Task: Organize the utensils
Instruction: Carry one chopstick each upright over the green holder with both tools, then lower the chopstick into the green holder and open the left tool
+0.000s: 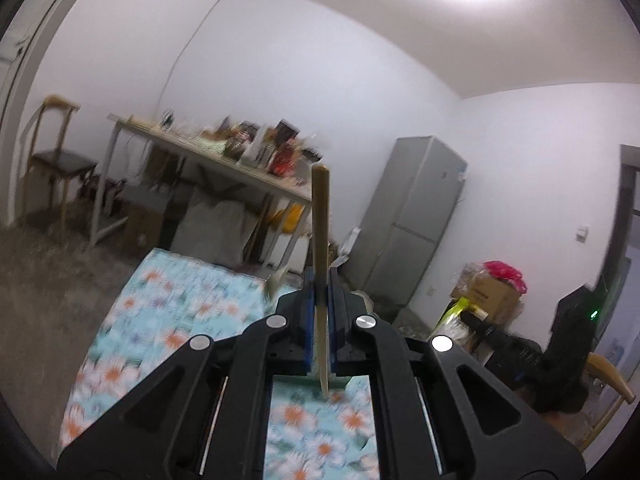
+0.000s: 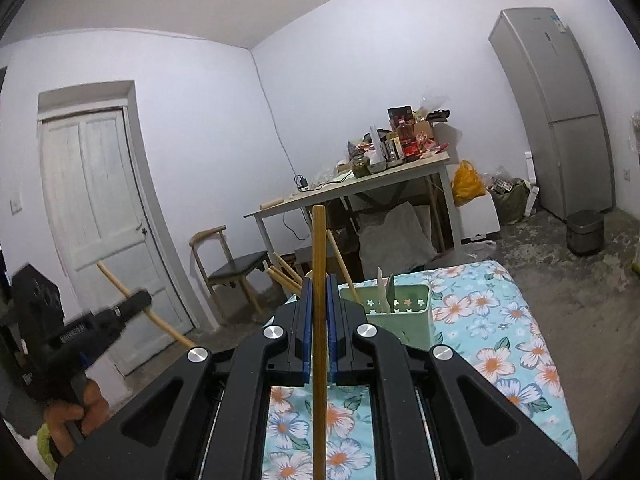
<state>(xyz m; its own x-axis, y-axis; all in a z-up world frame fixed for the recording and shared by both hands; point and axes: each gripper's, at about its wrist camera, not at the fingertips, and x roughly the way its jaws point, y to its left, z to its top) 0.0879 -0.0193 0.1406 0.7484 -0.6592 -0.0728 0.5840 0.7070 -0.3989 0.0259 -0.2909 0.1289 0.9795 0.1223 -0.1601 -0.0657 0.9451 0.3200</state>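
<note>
My left gripper (image 1: 321, 280) is shut on a wooden chopstick (image 1: 320, 216) that stands upright between the blue pads, above the floral tablecloth (image 1: 168, 312). My right gripper (image 2: 319, 284) is shut on another wooden chopstick (image 2: 319, 248), also upright. A green utensil holder (image 2: 396, 312) stands on the floral cloth (image 2: 500, 344) just right of the right gripper, holding several chopsticks and pale utensils. The left gripper with its chopstick (image 2: 120, 284) shows at the far left of the right wrist view. The right gripper's body (image 1: 500, 340) shows at the right of the left wrist view.
A cluttered white table (image 2: 360, 188) stands behind, with a wooden chair (image 2: 236, 268) beside it. A grey fridge (image 2: 556, 120), a small bin (image 2: 584, 232) and a white door (image 2: 100, 216) line the walls. Boxes (image 1: 488, 292) sit in a corner.
</note>
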